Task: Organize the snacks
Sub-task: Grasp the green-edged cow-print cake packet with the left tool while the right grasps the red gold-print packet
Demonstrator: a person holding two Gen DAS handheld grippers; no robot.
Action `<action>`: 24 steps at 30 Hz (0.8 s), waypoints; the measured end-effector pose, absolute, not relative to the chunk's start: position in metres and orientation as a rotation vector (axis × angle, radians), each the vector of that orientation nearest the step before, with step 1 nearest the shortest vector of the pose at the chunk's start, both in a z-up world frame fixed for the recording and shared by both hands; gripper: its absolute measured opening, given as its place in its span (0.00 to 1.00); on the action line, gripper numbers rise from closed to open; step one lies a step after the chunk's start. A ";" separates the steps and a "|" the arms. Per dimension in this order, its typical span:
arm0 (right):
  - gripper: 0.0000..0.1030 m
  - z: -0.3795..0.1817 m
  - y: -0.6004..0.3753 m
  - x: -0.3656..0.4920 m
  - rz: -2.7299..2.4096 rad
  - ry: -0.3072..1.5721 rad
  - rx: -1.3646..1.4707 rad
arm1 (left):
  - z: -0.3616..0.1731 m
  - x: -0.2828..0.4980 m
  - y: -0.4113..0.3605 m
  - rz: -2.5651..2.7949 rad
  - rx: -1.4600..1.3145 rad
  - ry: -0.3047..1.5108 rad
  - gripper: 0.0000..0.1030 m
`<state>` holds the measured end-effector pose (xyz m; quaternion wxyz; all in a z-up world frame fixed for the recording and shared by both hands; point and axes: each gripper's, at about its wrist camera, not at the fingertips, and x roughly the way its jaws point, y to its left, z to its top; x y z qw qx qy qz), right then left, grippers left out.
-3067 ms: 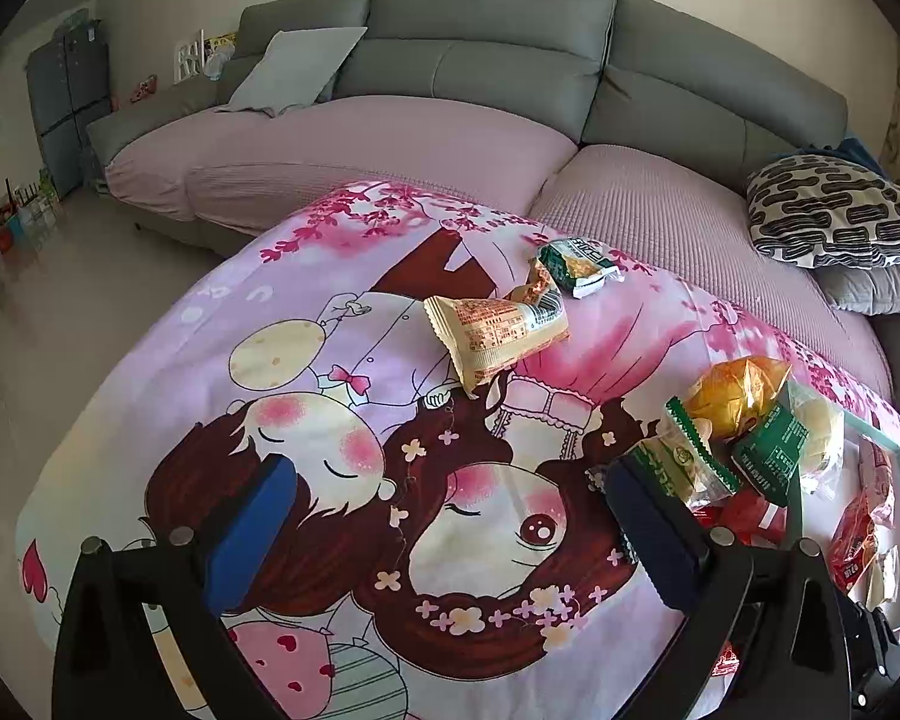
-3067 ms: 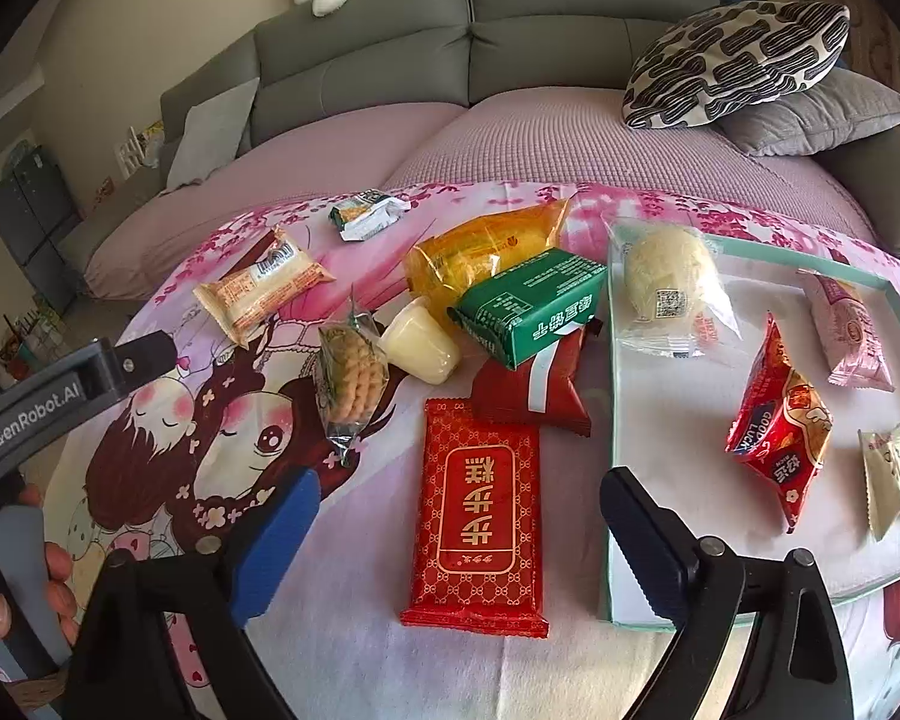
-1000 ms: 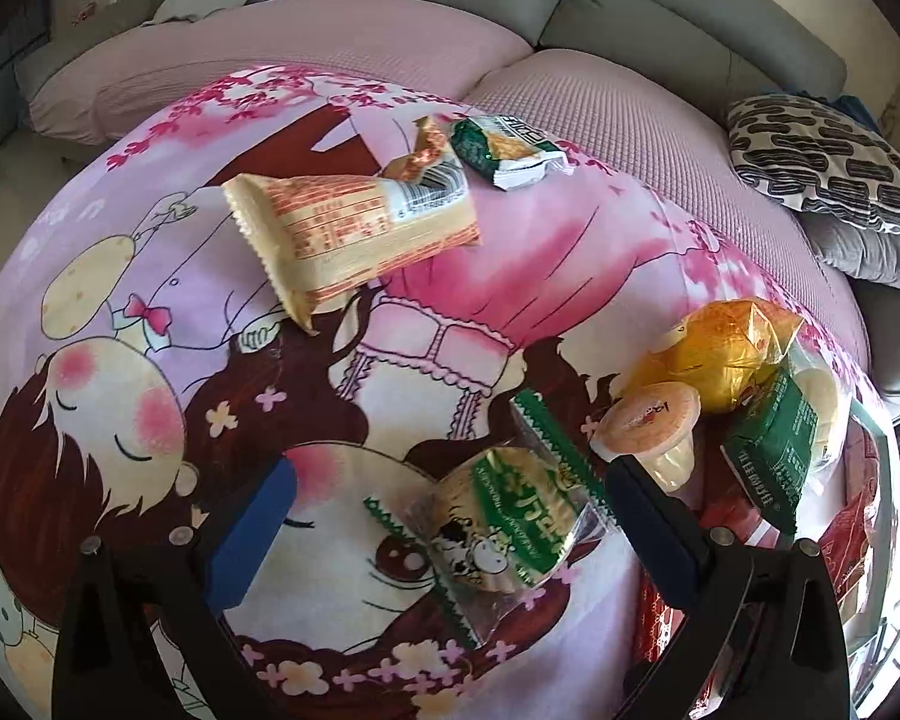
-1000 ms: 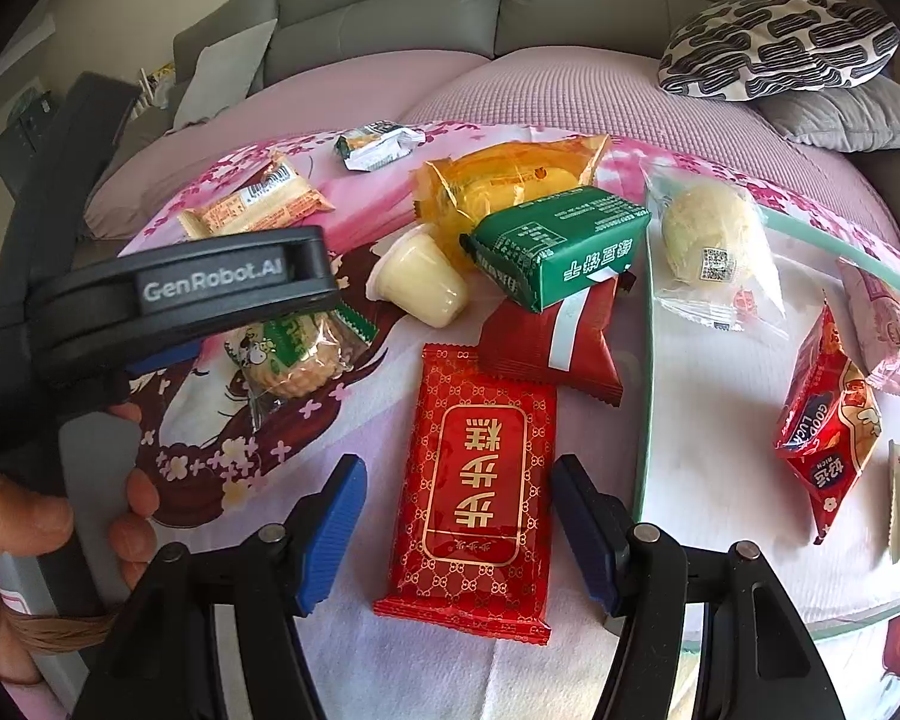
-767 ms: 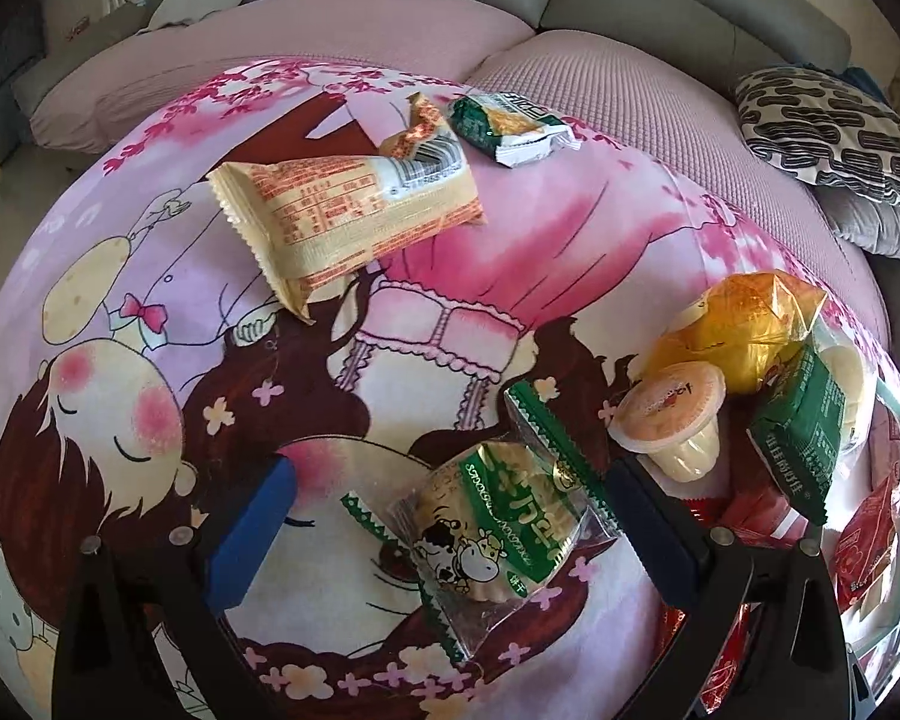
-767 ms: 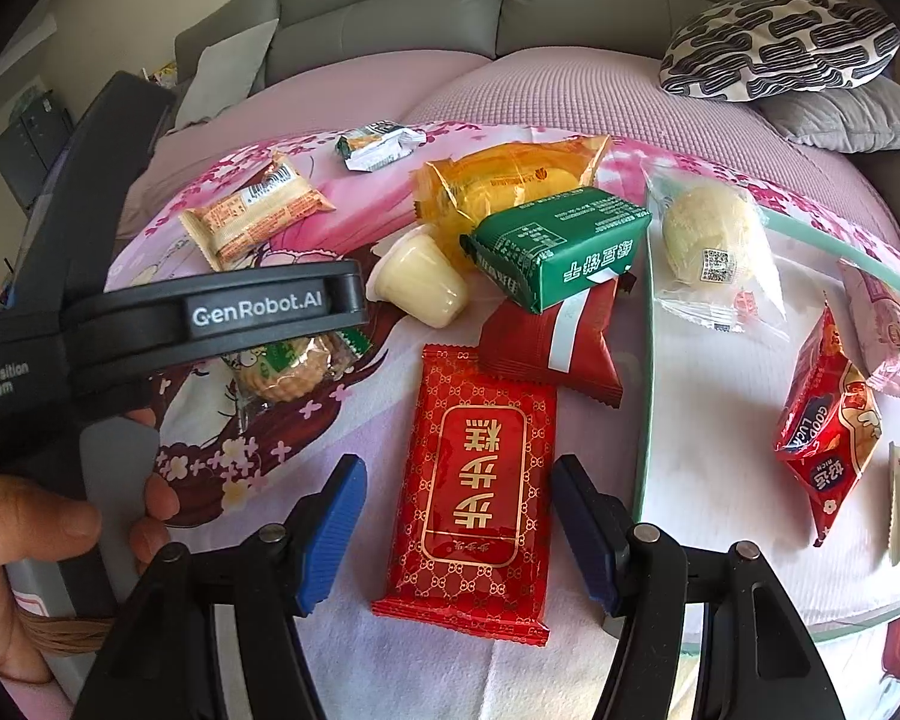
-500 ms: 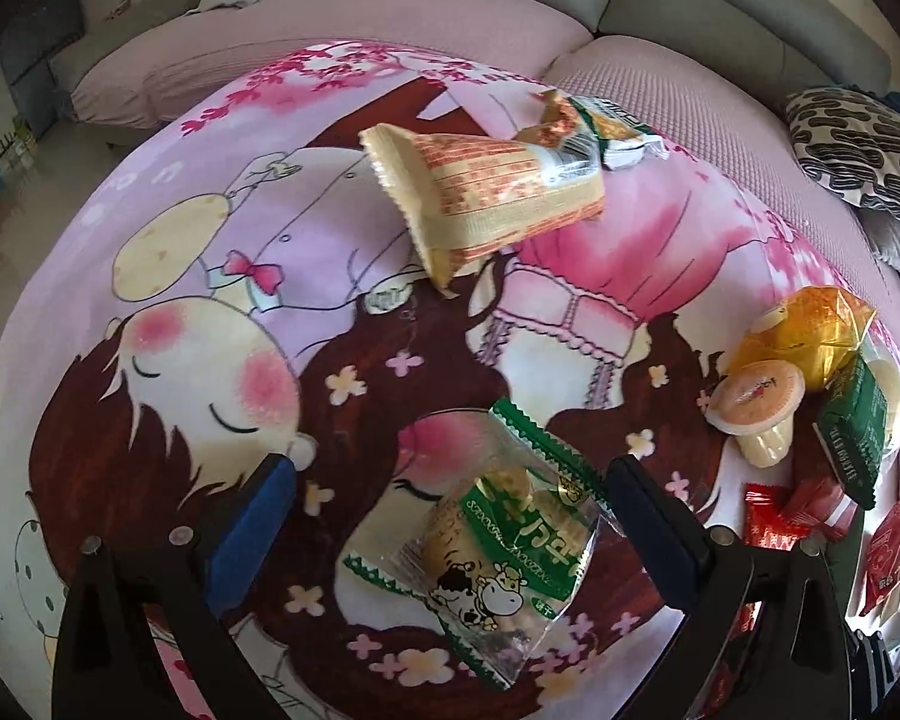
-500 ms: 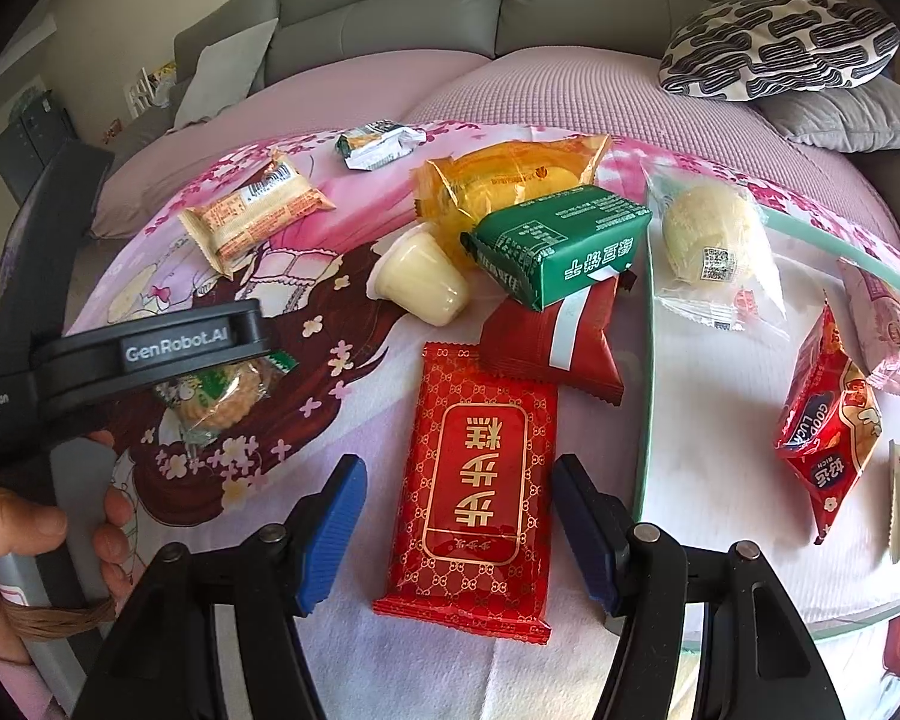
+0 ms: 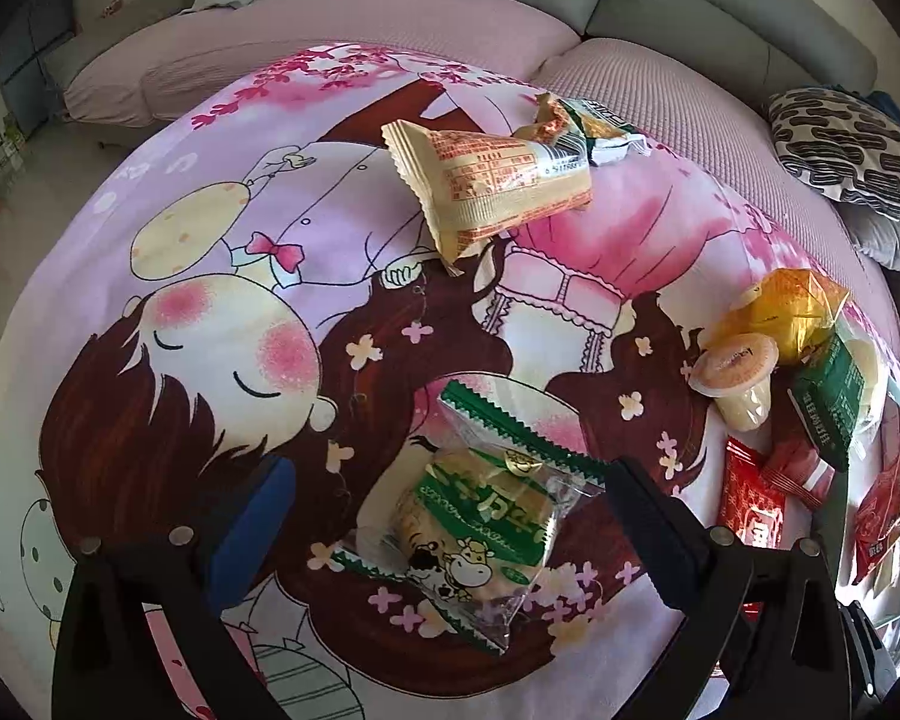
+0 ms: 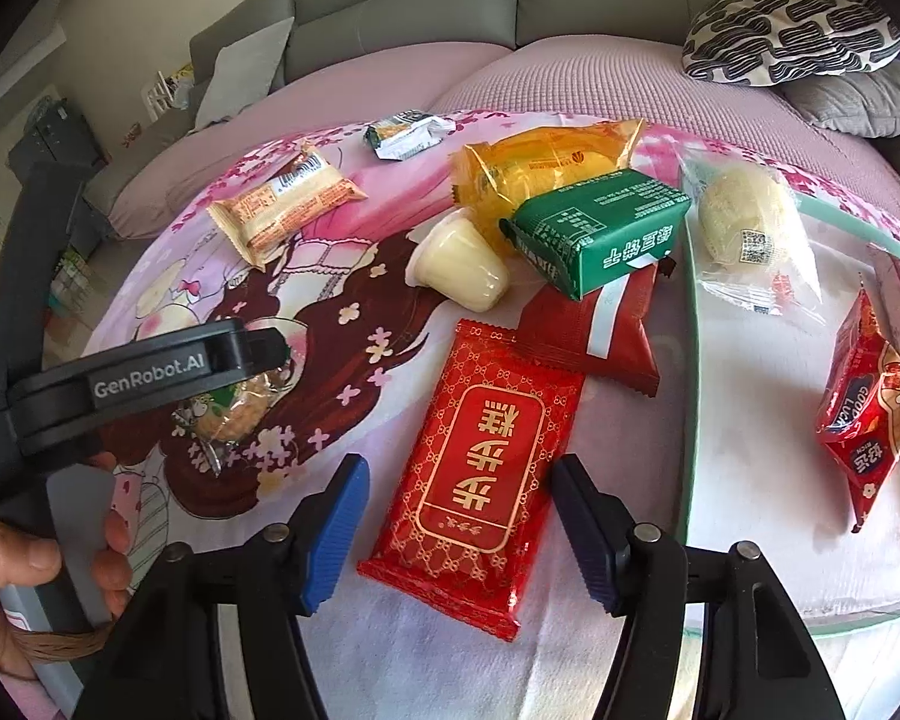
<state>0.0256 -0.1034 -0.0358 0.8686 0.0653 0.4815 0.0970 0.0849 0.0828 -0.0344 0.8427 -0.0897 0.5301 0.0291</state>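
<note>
A clear cookie packet with green print point(image 9: 480, 516) lies flat on the cartoon cloth between the wide-apart fingers of my left gripper point(image 9: 447, 480), which is open; no pad touches it. The right wrist view shows the same cookie packet point(image 10: 234, 414) under the left gripper's black body point(image 10: 150, 372). My right gripper point(image 10: 459, 480) straddles a flat red packet with gold print point(image 10: 486, 438). Its jaws are closing, and the pads stand just off the packet's edges. The green-rimmed tray point(image 10: 688, 420) sits to the right.
The tray holds a wrapped bun point(image 10: 750, 216) and a red snack bag point(image 10: 864, 414). On the cloth lie a green box packet point(image 10: 600, 234), a dark red packet point(image 10: 600, 324), a jelly cup point(image 10: 462, 270), a yellow bag point(image 10: 540, 162), a beige wafer packet point(image 9: 498, 180) and a small green packet point(image 9: 606, 132). A grey sofa stands behind.
The left gripper has shifted left over the cloth, and the cookie packet now lies further left, still between its fingers. The right jaws have narrowed around the red packet.
</note>
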 end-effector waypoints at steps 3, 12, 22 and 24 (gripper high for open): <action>0.57 -0.036 -0.103 0.026 0.192 1.004 0.141 | -0.037 0.087 0.080 0.055 -0.197 1.126 1.00; 0.57 -0.038 -0.093 0.032 0.104 0.983 0.083 | -0.050 0.092 0.076 0.077 -0.157 1.143 0.99; 0.61 -0.042 -0.085 0.037 0.070 0.978 0.018 | -0.056 0.095 0.061 0.110 -0.090 1.144 0.99; 0.62 -0.042 -0.084 0.038 0.066 0.978 0.010 | -0.056 0.095 0.060 0.111 -0.089 1.142 0.99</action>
